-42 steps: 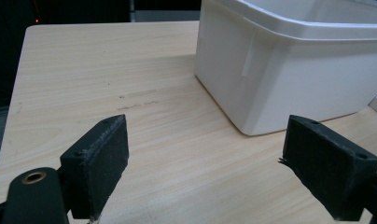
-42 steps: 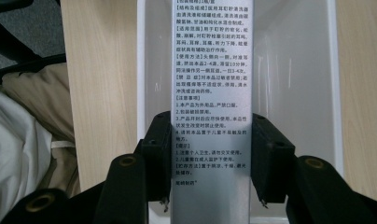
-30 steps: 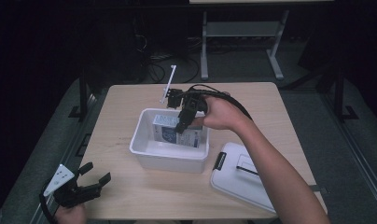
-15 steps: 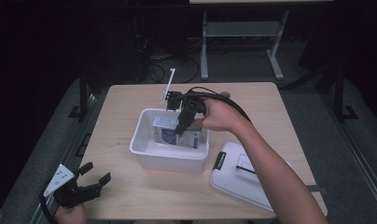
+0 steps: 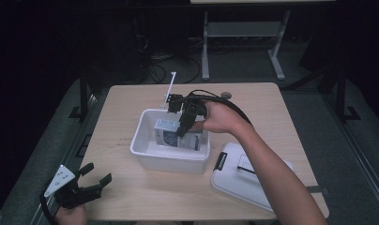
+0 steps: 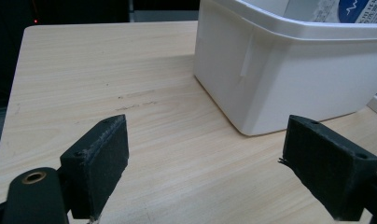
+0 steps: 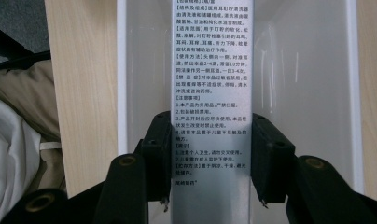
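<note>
Right gripper (image 7: 210,158), lower centre of its own view: black fingers (image 7: 156,154) partly closed, pressing both long sides of a narrow white printed cardboard box (image 7: 210,84), which stands inside the white rectangular plastic tub (image 5: 171,159) at centre frame in the high view. Left gripper (image 5: 87,187), lower left: fingers (image 6: 102,163) spread wide, grasping nothing, above the pale wooden table (image 6: 107,70) near the tub.

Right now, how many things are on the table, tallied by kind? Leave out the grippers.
White open bin: 1
White lid with black latch: 1
Printed carton, inside the bin, held by the right gripper: 1
Small round grey thing near the far edge: 1
Total: 4
</note>
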Demonstrator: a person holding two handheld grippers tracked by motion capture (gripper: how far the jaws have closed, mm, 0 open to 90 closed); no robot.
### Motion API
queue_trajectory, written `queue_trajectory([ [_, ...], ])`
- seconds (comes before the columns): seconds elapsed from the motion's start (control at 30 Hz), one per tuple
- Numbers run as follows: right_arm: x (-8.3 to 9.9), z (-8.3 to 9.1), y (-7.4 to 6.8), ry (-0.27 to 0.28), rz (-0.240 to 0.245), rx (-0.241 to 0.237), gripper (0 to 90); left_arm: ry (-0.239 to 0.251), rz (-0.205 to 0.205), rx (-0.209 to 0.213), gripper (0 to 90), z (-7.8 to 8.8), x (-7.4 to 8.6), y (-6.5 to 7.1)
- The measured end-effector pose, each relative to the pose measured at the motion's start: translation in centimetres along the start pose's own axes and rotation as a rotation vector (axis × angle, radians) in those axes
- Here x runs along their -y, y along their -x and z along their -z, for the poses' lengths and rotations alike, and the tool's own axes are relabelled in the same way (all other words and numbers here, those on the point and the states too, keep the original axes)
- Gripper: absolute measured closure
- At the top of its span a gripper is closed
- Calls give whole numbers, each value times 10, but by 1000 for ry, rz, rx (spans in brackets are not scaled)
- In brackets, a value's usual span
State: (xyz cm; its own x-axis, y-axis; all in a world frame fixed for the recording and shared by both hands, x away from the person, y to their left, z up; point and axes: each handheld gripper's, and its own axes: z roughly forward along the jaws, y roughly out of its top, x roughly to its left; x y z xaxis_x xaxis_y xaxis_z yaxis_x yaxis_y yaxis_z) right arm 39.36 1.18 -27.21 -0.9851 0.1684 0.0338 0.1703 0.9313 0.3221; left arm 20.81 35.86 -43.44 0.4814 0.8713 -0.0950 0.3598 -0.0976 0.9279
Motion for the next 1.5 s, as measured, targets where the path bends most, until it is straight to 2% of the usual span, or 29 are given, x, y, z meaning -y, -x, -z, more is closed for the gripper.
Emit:
queue_trajectory([
  [0.83, 7, -23, 5, 1, -4, 0, 550, -2, 2, 0, 135, 1, 0, -1],
  [1.5, 16, -50, 3, -19, -15, -33, 549, 3, 2, -2, 135, 2, 0, -1],
])
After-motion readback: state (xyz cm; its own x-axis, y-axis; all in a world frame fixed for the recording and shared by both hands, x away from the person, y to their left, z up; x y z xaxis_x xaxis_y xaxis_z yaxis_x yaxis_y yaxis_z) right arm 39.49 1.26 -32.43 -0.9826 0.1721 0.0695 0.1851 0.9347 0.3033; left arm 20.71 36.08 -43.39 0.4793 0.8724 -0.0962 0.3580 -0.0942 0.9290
